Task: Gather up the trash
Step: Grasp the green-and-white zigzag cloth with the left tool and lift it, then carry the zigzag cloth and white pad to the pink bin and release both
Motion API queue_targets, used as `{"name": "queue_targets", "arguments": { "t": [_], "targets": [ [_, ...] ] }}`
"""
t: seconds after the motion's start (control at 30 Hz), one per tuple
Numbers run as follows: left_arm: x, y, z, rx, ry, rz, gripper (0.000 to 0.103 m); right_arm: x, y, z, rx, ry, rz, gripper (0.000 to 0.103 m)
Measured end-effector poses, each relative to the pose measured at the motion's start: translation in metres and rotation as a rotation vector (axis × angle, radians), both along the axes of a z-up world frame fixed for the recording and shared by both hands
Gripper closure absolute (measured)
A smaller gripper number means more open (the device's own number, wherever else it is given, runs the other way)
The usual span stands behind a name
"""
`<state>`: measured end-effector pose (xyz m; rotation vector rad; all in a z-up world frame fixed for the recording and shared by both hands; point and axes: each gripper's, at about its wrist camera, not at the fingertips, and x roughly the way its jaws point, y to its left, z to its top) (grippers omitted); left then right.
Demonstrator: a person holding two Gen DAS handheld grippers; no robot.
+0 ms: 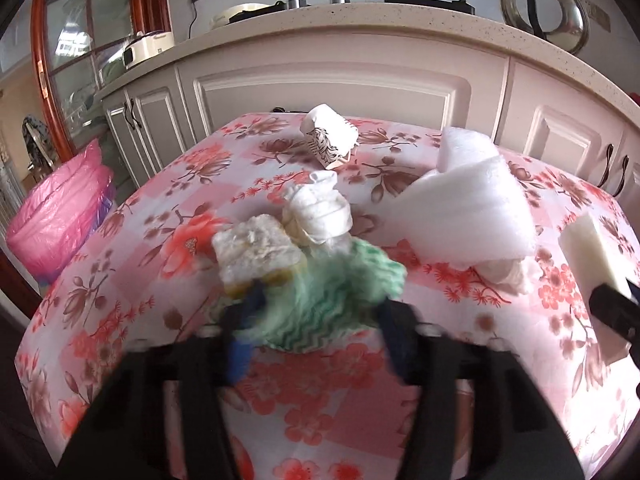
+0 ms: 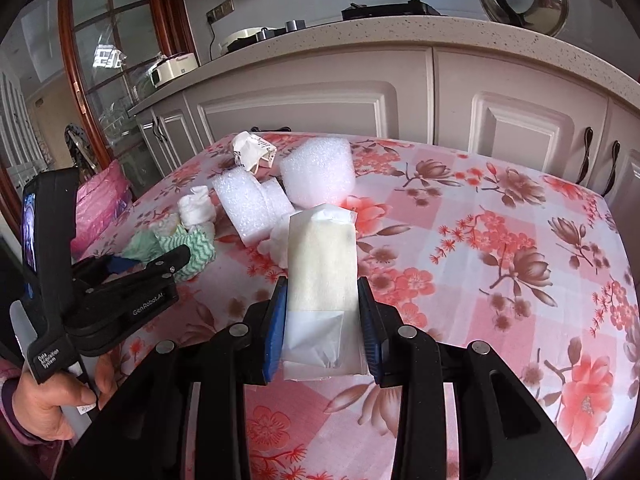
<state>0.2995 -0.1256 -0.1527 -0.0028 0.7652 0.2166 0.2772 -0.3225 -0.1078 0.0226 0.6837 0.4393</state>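
Observation:
A green zigzag cloth (image 1: 344, 292) lies bunched on the floral tablecloth (image 1: 120, 264), and my left gripper (image 1: 320, 308) is shut on it, one blue pad on each side. A pale crumbly wad (image 1: 256, 252) and a crumpled white tissue (image 1: 320, 208) rest against the cloth's far side. In the right wrist view the left gripper (image 2: 160, 258) pinches the same green cloth (image 2: 196, 248). My right gripper (image 2: 322, 288) is shut on a white paper-wrapped packet (image 2: 322, 256), held above the table. That packet (image 1: 588, 252) also shows at the right edge of the left wrist view.
White foam pieces (image 1: 464, 208) and a crushed paper cup (image 1: 330, 136) lie further back on the table. A bin with a pink liner (image 1: 56, 216) stands on the floor left of the table. Cabinets (image 1: 320, 88) run behind it. A person's hand (image 2: 52, 404) holds the left gripper.

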Motion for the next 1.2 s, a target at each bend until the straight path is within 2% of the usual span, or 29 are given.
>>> {"name": "queue_targets", "arguments": {
  "t": [0.03, 0.17, 0.57, 0.73, 0.9, 1.2],
  "targets": [
    [-0.001, -0.001, 0.000, 0.003, 0.001, -0.009, 0.082, 0.000, 0.001, 0.001, 0.003, -0.001, 0.005, 0.070],
    [-0.017, -0.003, 0.005, 0.003, -0.046, -0.064, 0.090, -0.010, 0.008, 0.007, 0.001, -0.012, 0.022, 0.070],
    [-0.087, 0.018, 0.058, -0.025, -0.231, -0.138, 0.090, -0.078, 0.061, 0.041, 0.003, -0.092, 0.064, 0.070],
    [-0.115, 0.043, 0.074, -0.042, -0.276, -0.126, 0.090, -0.103, 0.086, 0.052, -0.006, -0.127, 0.083, 0.070],
    [-0.139, 0.069, 0.083, -0.025, -0.311, -0.115, 0.090, -0.123, 0.108, 0.059, 0.004, -0.152, 0.091, 0.070],
    [-0.183, 0.124, 0.096, 0.006, -0.372, -0.114, 0.089, -0.134, 0.157, 0.071, 0.026, -0.186, 0.133, 0.070]
  ]
}}
